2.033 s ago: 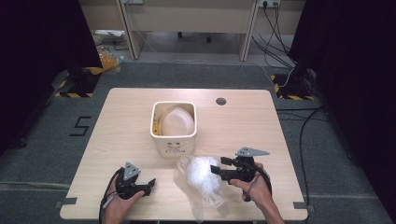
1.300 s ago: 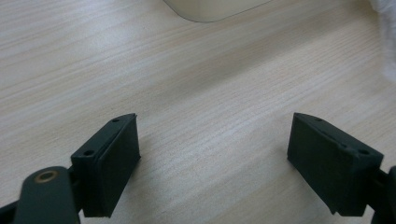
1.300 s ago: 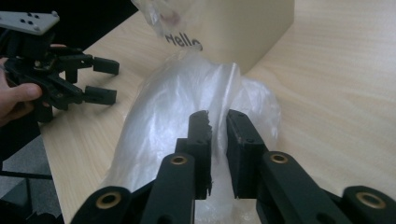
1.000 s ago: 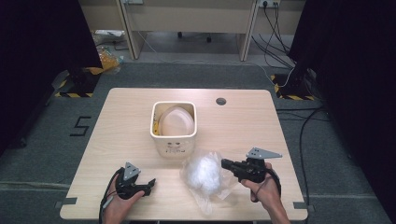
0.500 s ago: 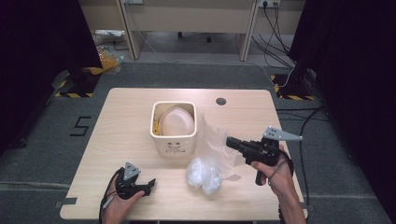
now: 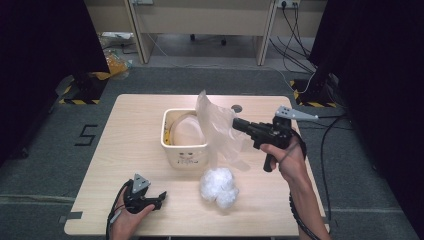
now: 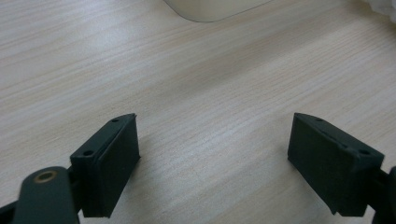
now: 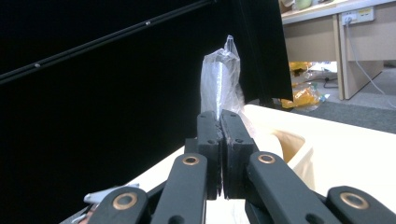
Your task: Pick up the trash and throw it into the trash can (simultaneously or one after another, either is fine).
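Grippers at work on a pale wood-grain worktop [image 6: 125,125]: nearest the camera, the left gripper [image 6: 150,199] rests low on the bare surface, its two black padded jaws standing well apart with nothing between them, as the left gripper view shows. Just beyond and to its right lies a crumpled white ball of soft wadding [image 6: 219,186], loose on the worktop and touching nothing else. Above it, the right gripper [image 6: 236,123] is held up off the surface, jaws pressed together on a thin, clear plastic bag [image 6: 216,127], which hangs limp and creased from the pinch; in the right gripper view a peak of the film [image 8: 223,74] stands up past the closed black pads. The bag looks feather-light, floppy and slippery, likely to sag, cling and slide, so a firm pinch near its rim or a gathered fold seems the safest hold; the film would probably tear if dragged over an edge. Behind the bag stands a cream, rounded-square plastic bin [image 6: 184,147], smooth-walled and stiff, with a pale liner visible inside; the bag hangs just beside its right wall, whether touching it cannot be told. Farther off, grey carpet, desk legs and black curtains close the scene.
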Motion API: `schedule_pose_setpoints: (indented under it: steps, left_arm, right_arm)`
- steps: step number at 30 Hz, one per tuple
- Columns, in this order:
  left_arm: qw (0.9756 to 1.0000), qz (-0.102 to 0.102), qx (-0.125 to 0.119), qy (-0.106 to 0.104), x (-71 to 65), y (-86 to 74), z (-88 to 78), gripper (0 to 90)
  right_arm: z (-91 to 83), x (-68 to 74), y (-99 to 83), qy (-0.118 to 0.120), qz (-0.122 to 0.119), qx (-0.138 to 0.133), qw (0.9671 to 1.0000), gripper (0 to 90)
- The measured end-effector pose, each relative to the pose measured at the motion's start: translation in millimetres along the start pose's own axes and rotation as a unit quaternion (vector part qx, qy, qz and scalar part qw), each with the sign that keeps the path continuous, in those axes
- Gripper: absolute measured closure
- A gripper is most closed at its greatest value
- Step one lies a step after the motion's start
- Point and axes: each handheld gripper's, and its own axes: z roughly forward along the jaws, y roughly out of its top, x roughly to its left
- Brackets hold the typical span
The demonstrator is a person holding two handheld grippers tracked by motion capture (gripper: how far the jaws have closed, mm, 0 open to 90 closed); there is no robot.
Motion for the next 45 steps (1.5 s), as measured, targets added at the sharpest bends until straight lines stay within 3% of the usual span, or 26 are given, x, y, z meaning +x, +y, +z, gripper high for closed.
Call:
schedule_pose_setpoints:
  steps: [7, 17, 25, 34, 42, 45]
  left_arm:
    - [1.0, 0.001, 0.002, -0.001, 0.1, 0.1, -0.3, 15.7]
    - [1.0, 0.0, 0.002, -0.001, 0.1, 0.1, -0.3, 15.8]
    - [1.0, 0.0, 0.002, -0.001, 0.0, 0.1, -0.3, 15.8]
    - [1.0, 0.0, 0.002, -0.002, 0.1, 0.1, -0.4, 15.8]
    - [1.0, -0.001, 0.0, -0.001, -0.1, 0.0, -0.2, 15.8]
    - [1.0, 0.0, 0.001, -0.002, 0.0, 0.1, -0.3, 15.8]
  right_arm:
    - [43.5, -13.8, 12.2, -0.007, 0.012, 0.026, 0.9996, 87.9]
    - [91.6, -29.9, 19.1, -0.029, 0.023, 0.063, 0.9974, 87.5]
    - [129.8, -34.1, 17.0, -0.053, 0.017, 0.103, 0.9931, 87.1]
    - [148.9, -44.1, 13.7, -0.077, 0.026, 0.122, 0.9892, 87.0]
    - [168.3, -38.9, -1.7, -0.077, 0.004, 0.165, 0.9833, 85.6]
    - [175.0, -36.8, -11.7, -0.076, -0.006, 0.186, 0.9795, 85.6]
